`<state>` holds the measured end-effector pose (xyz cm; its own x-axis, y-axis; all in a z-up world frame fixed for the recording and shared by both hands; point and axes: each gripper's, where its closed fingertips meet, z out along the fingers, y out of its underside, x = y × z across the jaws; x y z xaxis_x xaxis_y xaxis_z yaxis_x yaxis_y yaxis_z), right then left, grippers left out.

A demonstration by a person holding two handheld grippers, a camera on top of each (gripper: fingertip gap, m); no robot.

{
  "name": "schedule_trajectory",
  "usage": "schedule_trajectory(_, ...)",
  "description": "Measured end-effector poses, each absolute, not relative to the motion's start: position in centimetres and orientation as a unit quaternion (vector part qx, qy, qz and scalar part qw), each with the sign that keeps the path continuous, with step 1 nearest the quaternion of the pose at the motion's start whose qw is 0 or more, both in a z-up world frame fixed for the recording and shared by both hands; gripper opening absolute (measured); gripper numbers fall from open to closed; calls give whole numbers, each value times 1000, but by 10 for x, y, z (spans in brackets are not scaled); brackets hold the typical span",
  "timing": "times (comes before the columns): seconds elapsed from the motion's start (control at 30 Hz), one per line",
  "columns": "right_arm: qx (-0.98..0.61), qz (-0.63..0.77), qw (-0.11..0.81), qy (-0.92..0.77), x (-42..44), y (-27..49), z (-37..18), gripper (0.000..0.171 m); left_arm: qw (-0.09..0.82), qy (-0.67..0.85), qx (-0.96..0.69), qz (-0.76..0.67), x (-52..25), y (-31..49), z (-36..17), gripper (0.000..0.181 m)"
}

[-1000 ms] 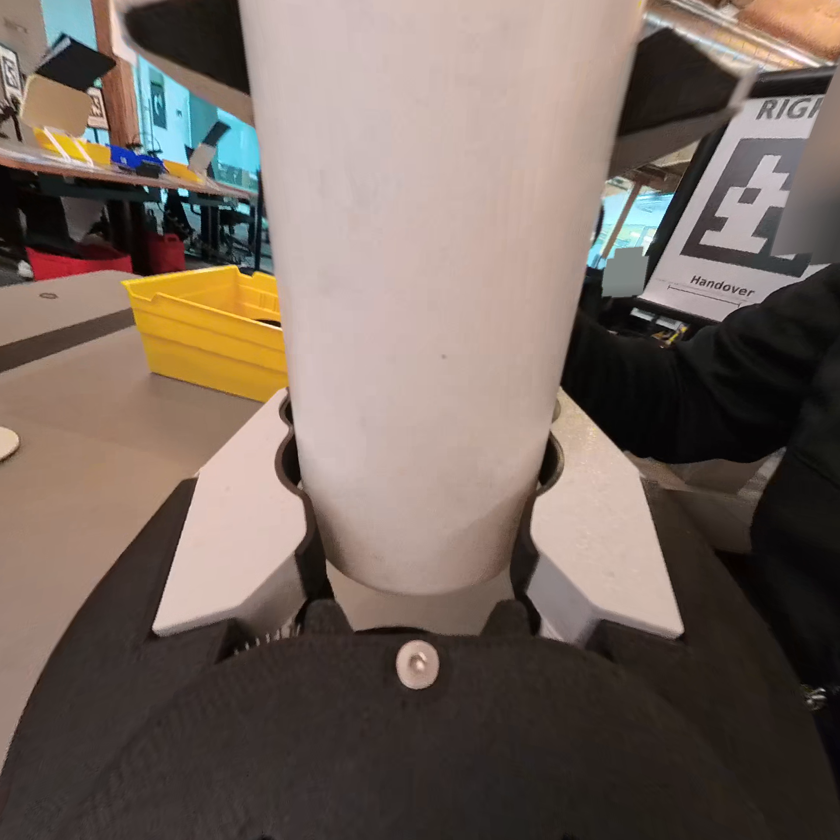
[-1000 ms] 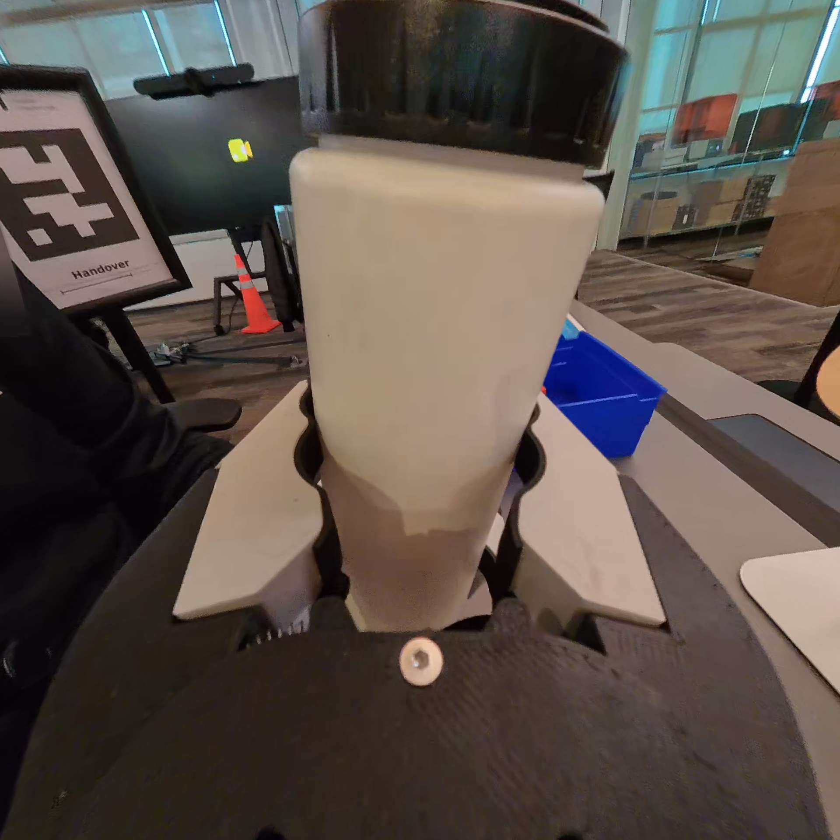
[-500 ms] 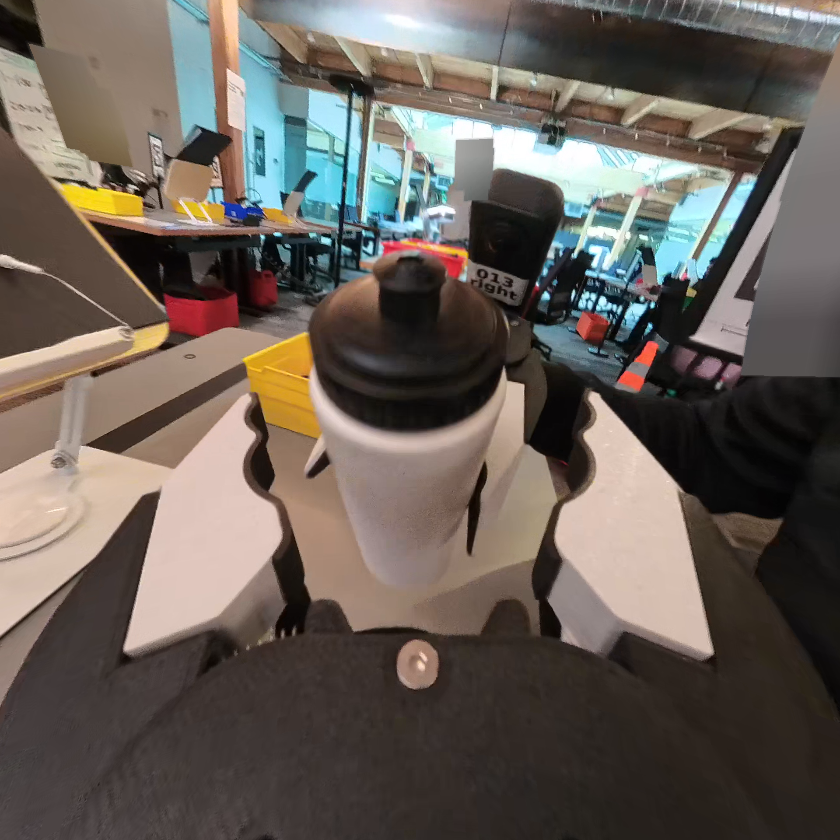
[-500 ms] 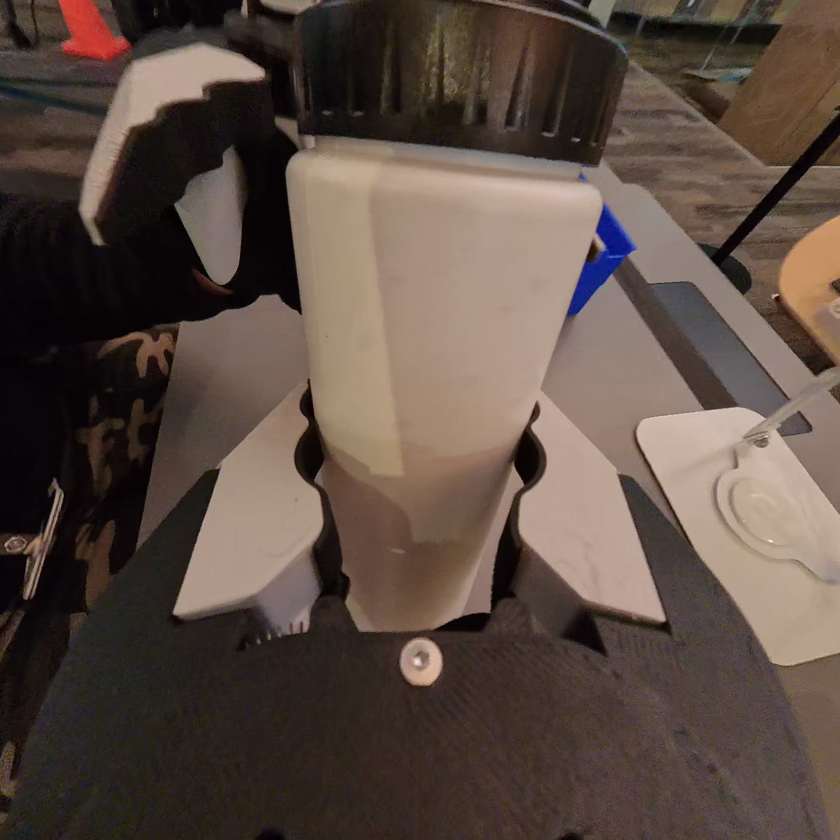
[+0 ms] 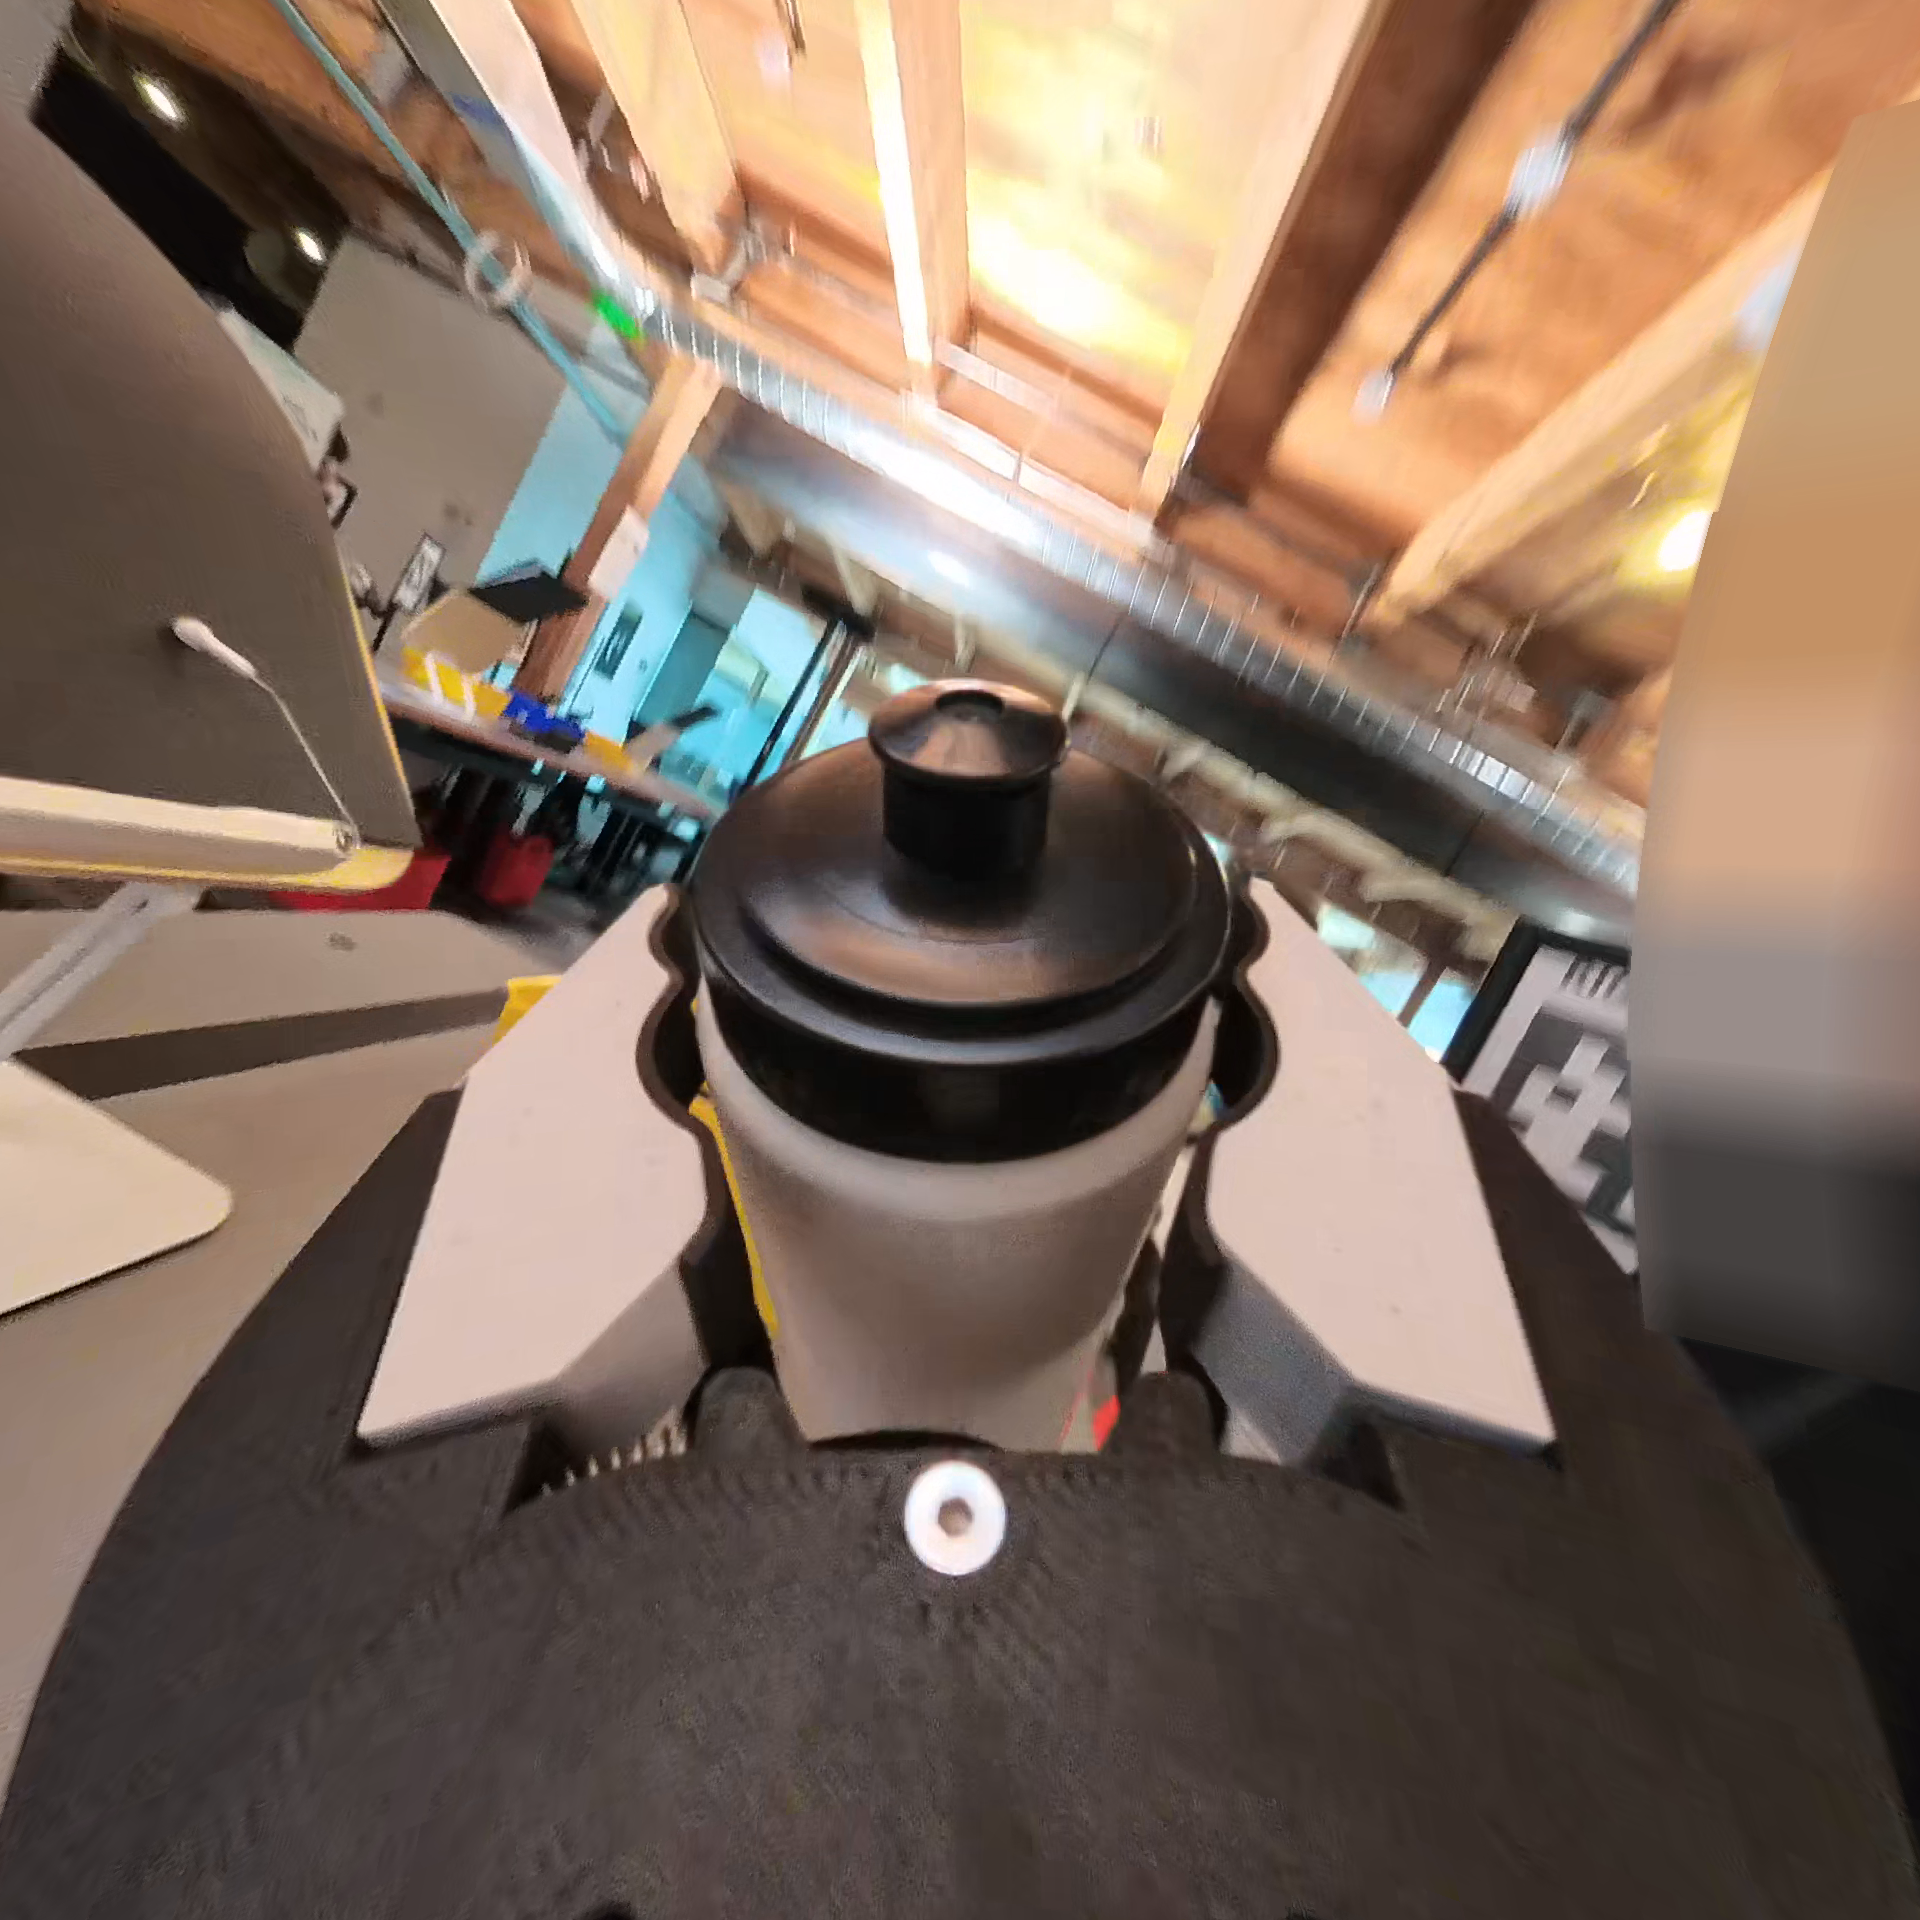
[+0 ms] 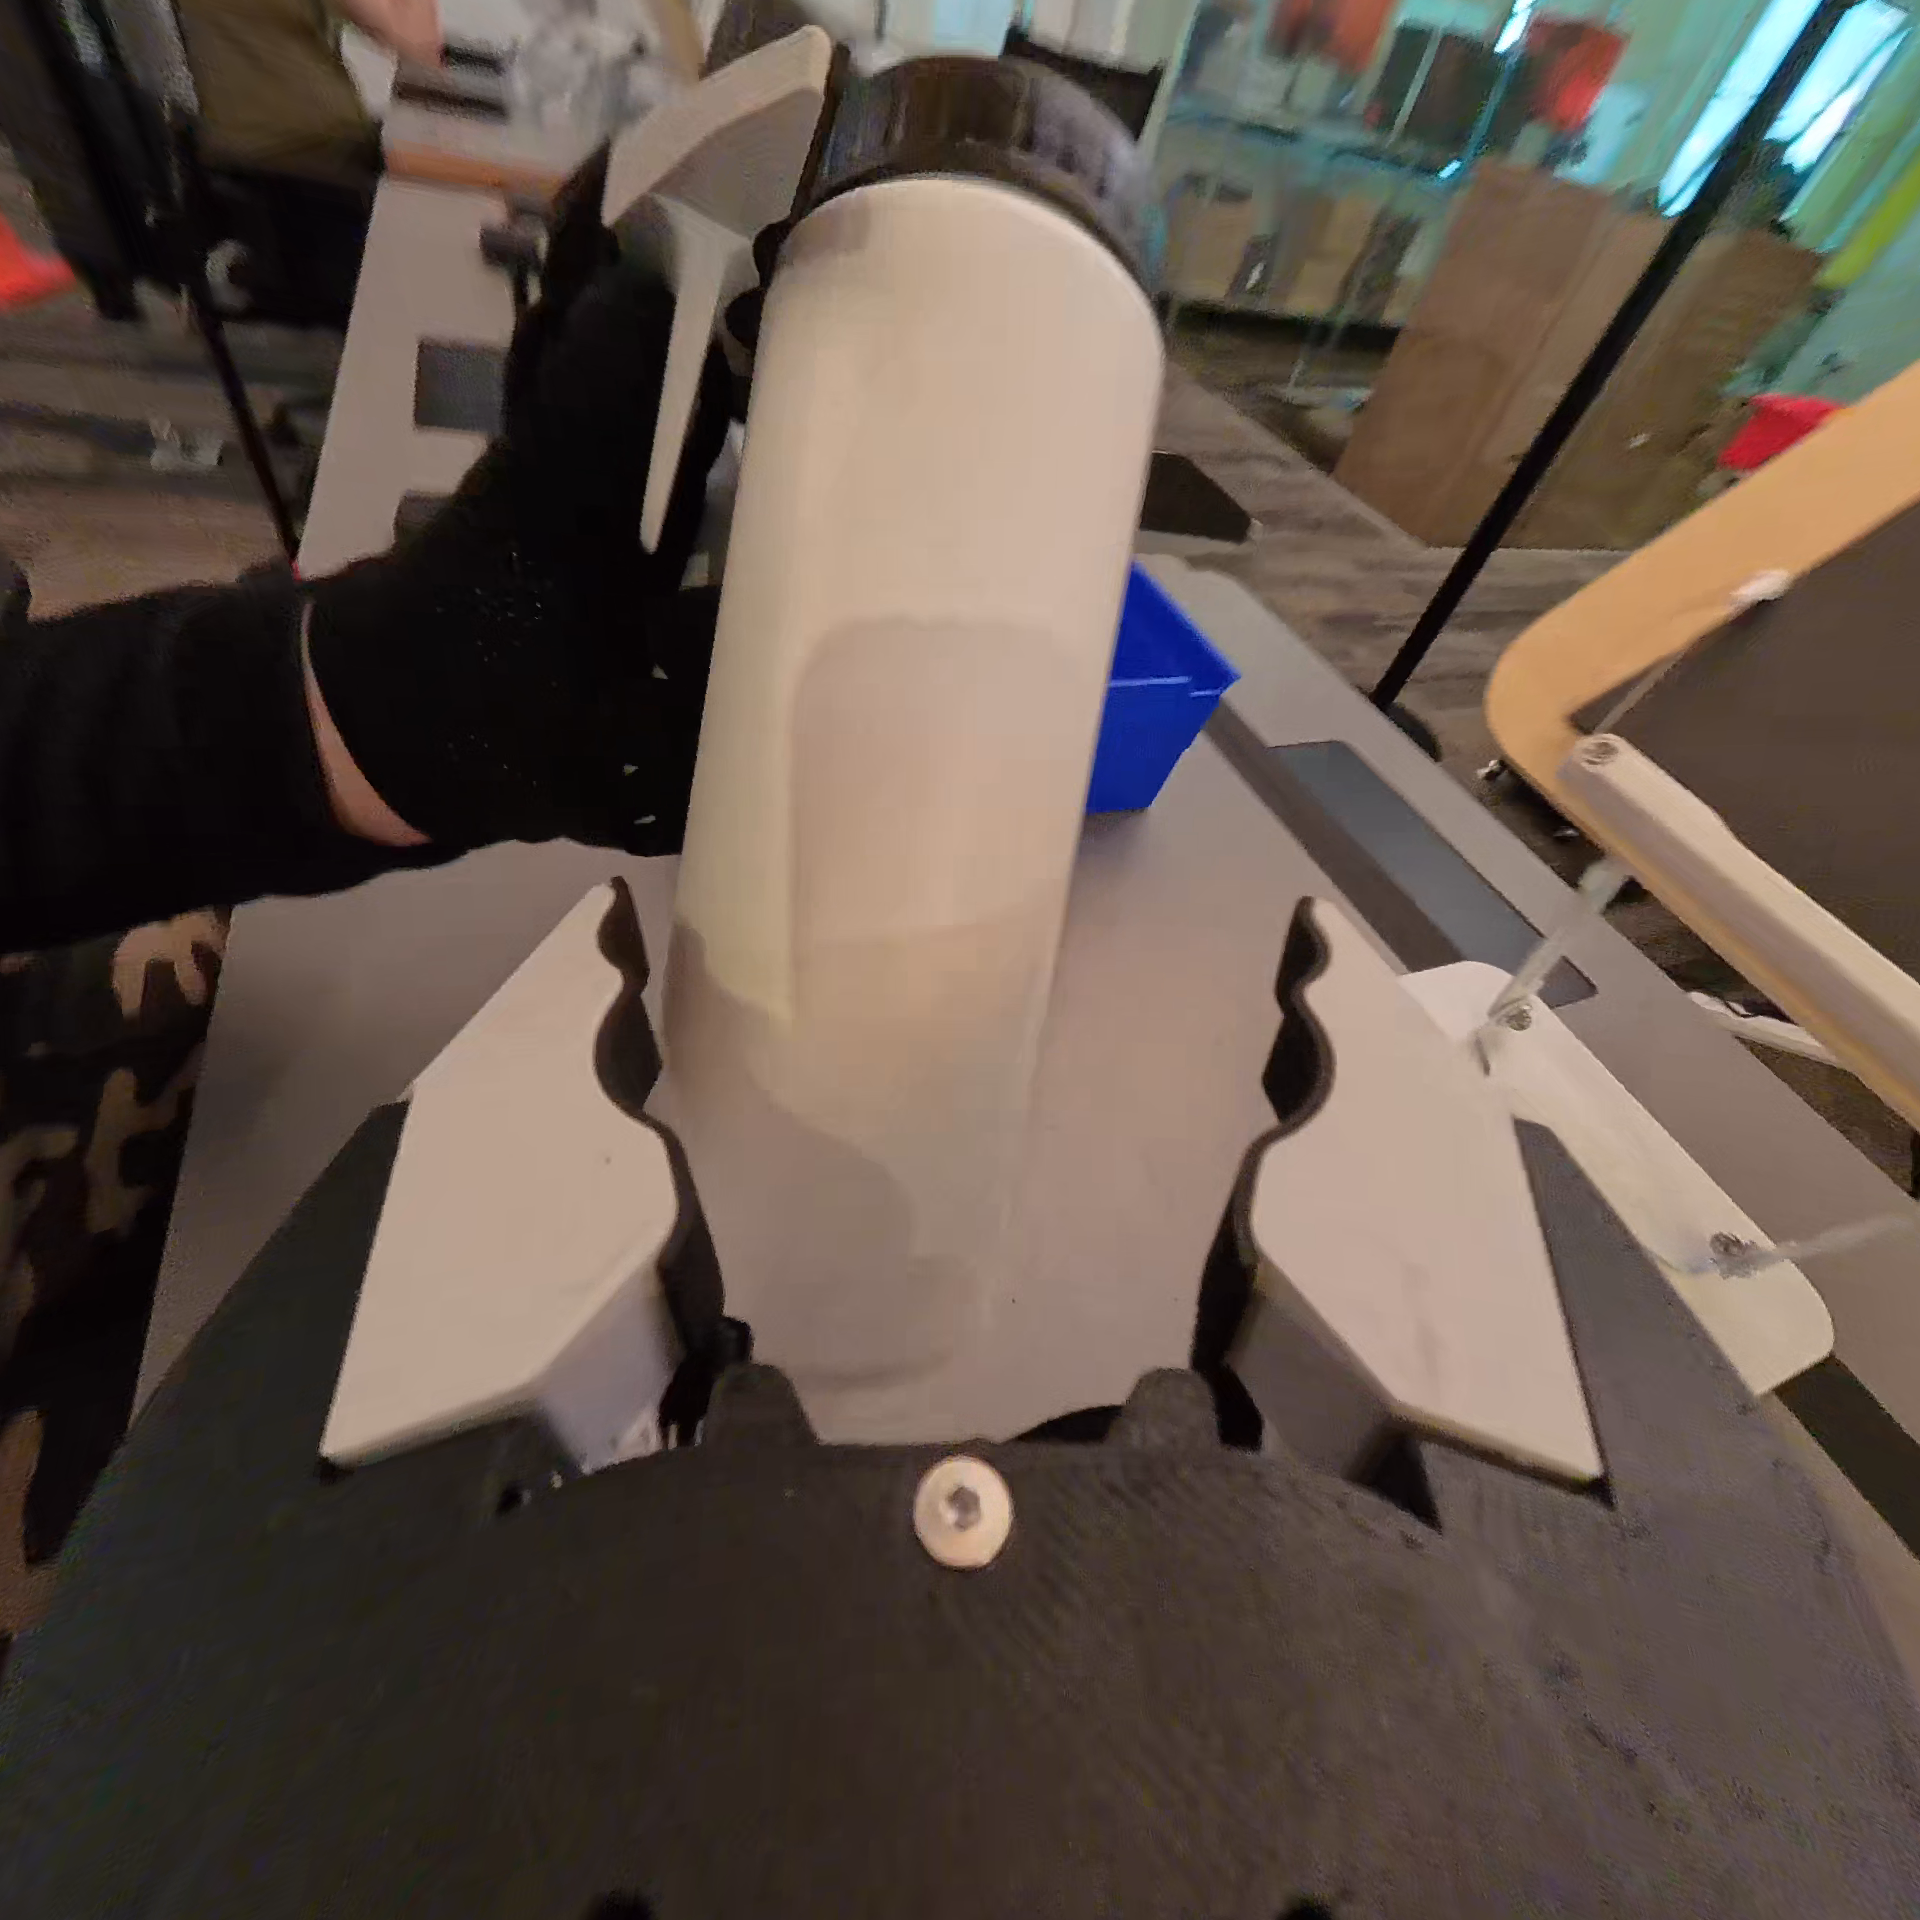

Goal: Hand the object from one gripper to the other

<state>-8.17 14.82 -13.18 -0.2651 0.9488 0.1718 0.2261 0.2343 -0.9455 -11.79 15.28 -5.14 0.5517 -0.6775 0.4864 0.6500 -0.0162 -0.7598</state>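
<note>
A white bottle (image 5: pixel 956 1226) with a black cap (image 5: pixel 956 935) stands between the fingers of my left gripper (image 5: pixel 956 935). Both pads press on it at the cap and upper body. In the right wrist view the same bottle (image 6: pixel 935 623) leans away from me, and the left gripper (image 6: pixel 727 156) clasps its cap end at the top. My right gripper (image 6: pixel 956 935) is open. The bottle's base sits between its fingers, with a clear gap at the right finger (image 6: pixel 1382 1195).
A person's black-gloved hand (image 6: pixel 499 665) holds the left gripper. A blue bin (image 6: pixel 1153 707) stands on the grey table (image 6: pixel 1247 935) behind the bottle. A white base plate (image 6: pixel 1621 1195) lies at the right; it also shows in the left wrist view (image 5: pixel 83 1195). A yellow bin (image 5: pixel 525 1003) peeks out left of the fingers. The tips of one gripper are about 9 cm away from the tips of the other.
The left gripper, open around the bottle half a second ago, has shut on it at the cap. The right gripper, shut on the bottle's base until then, has opened and let go.
</note>
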Motion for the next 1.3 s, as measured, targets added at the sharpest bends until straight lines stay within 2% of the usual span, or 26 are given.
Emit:
schedule_trajectory(0.07, -453, 454, 434, -633, -71, 155, -128, 132, 711, -25, -481, -512, -136, 149, -42, 98)
schedule_trajectory(0.13, -462, 484, 449, -592, -63, 158, -127, 137, 716, -57, -449, -532, -149, 150, -39, 98)
schedule_trajectory(0.3, -492, 555, 404, -535, -71, 133, -157, 142, 722, -87, -417, -545, -153, 155, -36, 98)
schedule_trajectory(0.4, -498, 584, 398, -502, -79, 124, -159, 133, 721, -92, -410, -551, -148, 157, -34, 98)
schedule_trajectory(0.43, -487, 597, 409, -489, -79, 124, -152, 117, 720, -92, -408, -554, -146, 158, -34, 98)
schedule_trajectory(0.5, -479, 604, 440, -460, -77, 132, -142, 104, 723, -95, -400, -555, -147, 157, -34, 98)
schedule_trajectory(0.73, -461, 597, 475, -453, -69, 142, -126, 104, 714, -104, -383, -577, -148, 159, -39, 98)
schedule_trajectory(1.0, -463, 582, 462, -484, -56, 158, -113, 104, 713, -90, -423, -553, -143, 168, -55, 96)
schedule_trajectory(1.1, -463, 577, 462, -489, -51, 164, -107, 103, 710, -87, -438, -545, -141, 170, -62, 103)
schedule_trajectory(1.3, -474, 570, 461, -487, -42, 179, -99, 104, 702, -98, -447, -546, -143, 173, -78, 105)
